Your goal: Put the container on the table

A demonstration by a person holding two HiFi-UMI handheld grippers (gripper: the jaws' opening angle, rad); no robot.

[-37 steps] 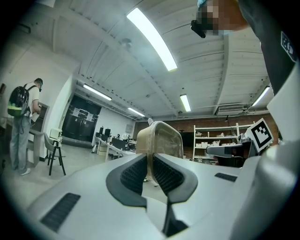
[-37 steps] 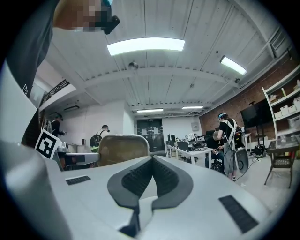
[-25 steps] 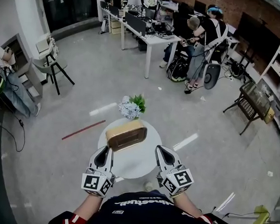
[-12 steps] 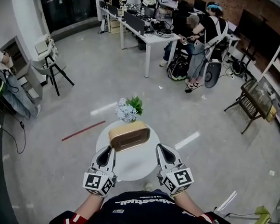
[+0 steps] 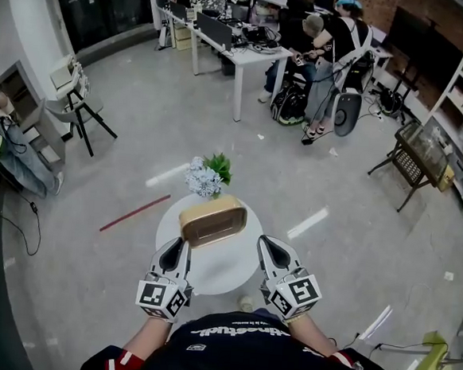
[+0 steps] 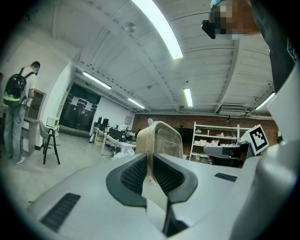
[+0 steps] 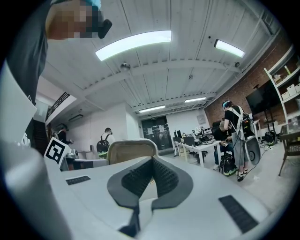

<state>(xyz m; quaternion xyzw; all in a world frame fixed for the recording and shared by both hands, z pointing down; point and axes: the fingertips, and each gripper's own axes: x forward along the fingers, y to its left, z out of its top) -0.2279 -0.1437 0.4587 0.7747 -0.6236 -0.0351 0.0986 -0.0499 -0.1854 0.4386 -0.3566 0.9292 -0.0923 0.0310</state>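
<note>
Carried by both claws, the container (image 5: 213, 221) had drifted slightly toward the round worktop's (image 5: 226, 274) right edge. It was over the far half, just before the flowers (image 5: 205, 178); contact with the surface could not be judged. The left claw (image 5: 178, 245) and right claw (image 5: 264, 243) each pinched its rim at the near corners. Shirt lettering (image 5: 236, 331) was unreadable.
</note>
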